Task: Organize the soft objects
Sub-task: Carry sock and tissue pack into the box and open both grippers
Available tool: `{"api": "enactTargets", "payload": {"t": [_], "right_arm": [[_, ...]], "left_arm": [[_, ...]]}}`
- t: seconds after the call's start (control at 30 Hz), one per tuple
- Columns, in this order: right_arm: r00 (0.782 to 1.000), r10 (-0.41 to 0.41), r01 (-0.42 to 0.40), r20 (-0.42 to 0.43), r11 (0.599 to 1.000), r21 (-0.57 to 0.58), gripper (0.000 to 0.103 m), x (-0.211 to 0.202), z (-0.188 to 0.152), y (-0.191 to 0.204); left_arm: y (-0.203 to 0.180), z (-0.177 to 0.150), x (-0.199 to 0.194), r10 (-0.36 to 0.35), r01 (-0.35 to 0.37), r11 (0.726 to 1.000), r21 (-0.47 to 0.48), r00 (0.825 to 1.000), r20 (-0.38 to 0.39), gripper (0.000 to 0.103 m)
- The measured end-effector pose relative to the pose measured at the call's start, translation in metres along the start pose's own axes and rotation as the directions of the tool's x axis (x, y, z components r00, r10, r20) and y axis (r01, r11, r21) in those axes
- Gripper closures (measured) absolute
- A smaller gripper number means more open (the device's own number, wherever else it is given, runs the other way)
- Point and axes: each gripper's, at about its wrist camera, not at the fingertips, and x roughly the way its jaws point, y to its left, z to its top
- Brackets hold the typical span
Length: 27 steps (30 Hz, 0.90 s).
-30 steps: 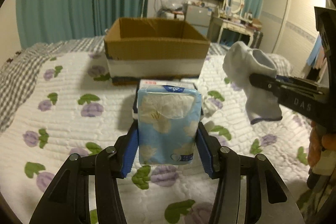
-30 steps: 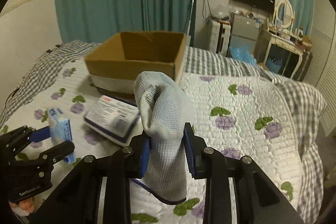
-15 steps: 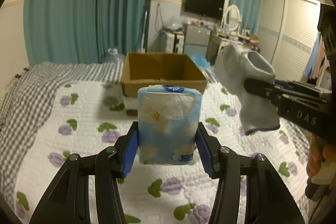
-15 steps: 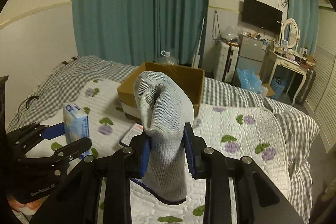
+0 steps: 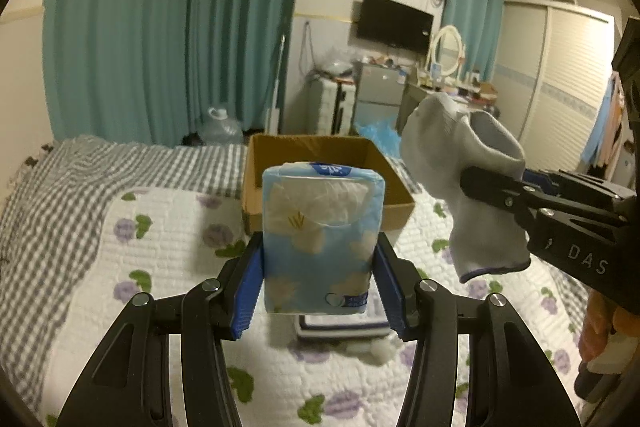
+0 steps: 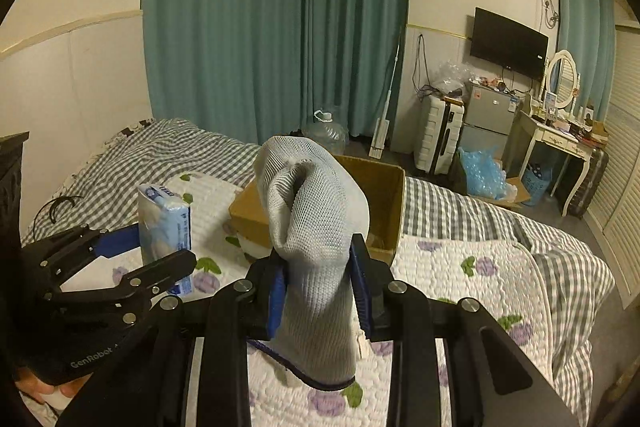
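Observation:
My left gripper (image 5: 320, 283) is shut on a light-blue soft tissue pack (image 5: 322, 235) and holds it upright above the bed. My right gripper (image 6: 318, 291) is shut on a grey sock (image 6: 316, 227), which hangs down between its pads. The sock also shows at the right of the left wrist view (image 5: 472, 187), and the tissue pack shows at the left of the right wrist view (image 6: 166, 227). An open cardboard box (image 5: 320, 159) stands on the bed beyond both grippers; it also shows in the right wrist view (image 6: 380, 203).
A flat dark-edged box (image 5: 340, 323) lies on the floral quilt (image 5: 160, 267) under the tissue pack. A small white lump (image 5: 380, 351) lies beside it. Beyond the bed stand a water jug (image 6: 324, 131), a suitcase (image 6: 438, 131) and a dressing table (image 6: 560, 135).
Both grippers have risen well above the bed with their loads still held. The cardboard box now looks smaller and lower in both views.

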Motion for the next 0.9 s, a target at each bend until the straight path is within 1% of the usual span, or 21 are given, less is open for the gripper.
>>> {"api": "enactTargets", "payload": {"t": [0.1, 0.23, 0.4, 0.47, 0.57, 0.73, 0.9], "right_arm": [[1.000, -0.004, 0.004, -0.003, 1.000, -0.004, 0.075, 0.015, 0.009, -0.003], [1.000, -0.014, 0.014, -0.009, 1.000, 0.000, 0.075, 0.038, 0.021, -0.011], [0.999, -0.031, 0.031, -0.017, 0.999, 0.010, 0.075, 0.078, 0.042, -0.025], [0.999, -0.032, 0.033, -0.021, 0.999, 0.021, 0.075, 0.094, 0.048, -0.032], [0.999, -0.022, 0.023, -0.038, 0.999, 0.048, 0.075, 0.129, 0.057, -0.048], [0.996, -0.013, 0.020, -0.092, 0.997, 0.077, 0.075, 0.188, 0.054, -0.071], [0.995, 0.020, -0.009, -0.102, 0.994, 0.110, 0.075, 0.217, 0.042, -0.085]], "left_arm": [[0.004, 0.009, 0.013, 0.006, -0.006, 1.000, -0.001, 1.000, 0.005, 0.052], [0.006, 0.024, 0.033, -0.007, 0.007, 1.000, -0.003, 1.000, 0.010, 0.052], [0.007, 0.046, 0.064, -0.007, 0.006, 0.999, 0.052, 1.000, 0.009, 0.052], [0.008, 0.055, 0.081, 0.008, -0.008, 0.996, 0.088, 1.000, 0.005, 0.052], [0.006, 0.066, 0.109, 0.020, -0.019, 0.990, 0.138, 1.000, -0.006, 0.052], [0.005, 0.070, 0.163, 0.047, -0.036, 0.982, 0.183, 0.997, -0.056, 0.052], [0.009, 0.063, 0.196, 0.053, -0.033, 0.979, 0.200, 0.994, -0.095, 0.052]]}}
